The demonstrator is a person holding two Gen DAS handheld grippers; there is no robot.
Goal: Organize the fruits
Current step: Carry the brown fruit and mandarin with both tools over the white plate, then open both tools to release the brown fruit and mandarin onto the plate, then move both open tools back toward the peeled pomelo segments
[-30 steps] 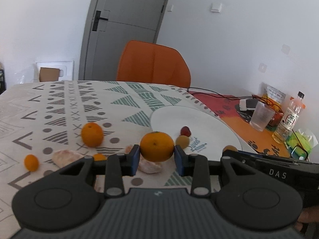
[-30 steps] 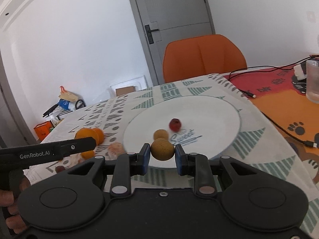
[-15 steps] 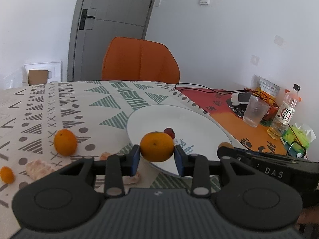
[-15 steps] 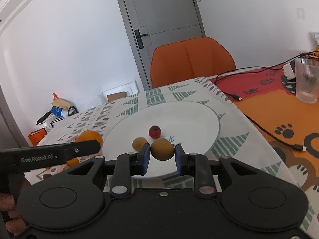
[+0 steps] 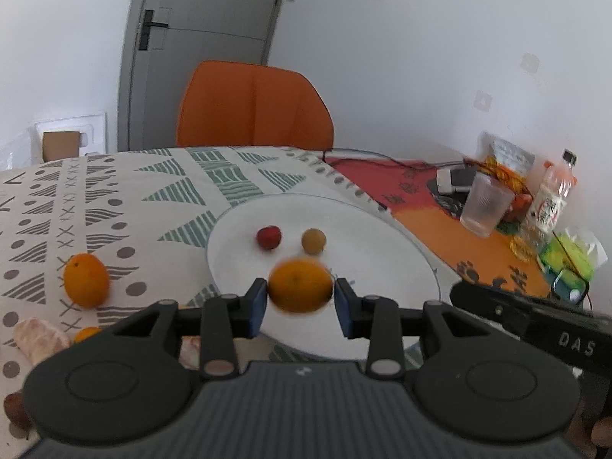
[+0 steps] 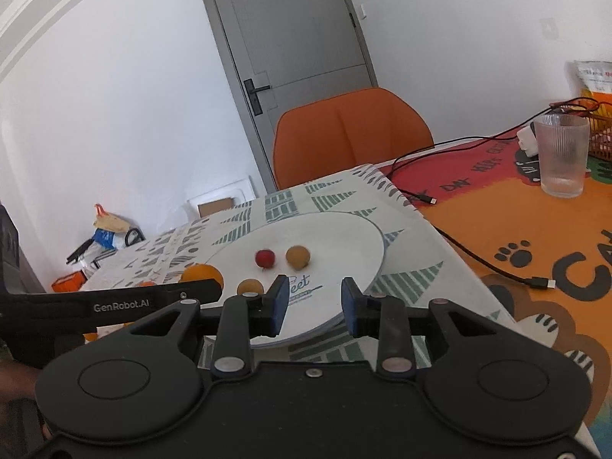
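White plate [image 6: 344,237] bears 1 red fruit [image 6: 264,257], 2 tan fruits [image 6: 297,256].

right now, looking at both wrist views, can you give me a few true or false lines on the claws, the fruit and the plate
1. The left claw grips an orange. True.
2. The right claw holds a brown fruit. False: it is open and empty.
3. A red fruit lies on the plate. True.
4. The glass stands on the plate. False: it stands on the orange mat.
5. An orange lies off the plate on the cloth. True.
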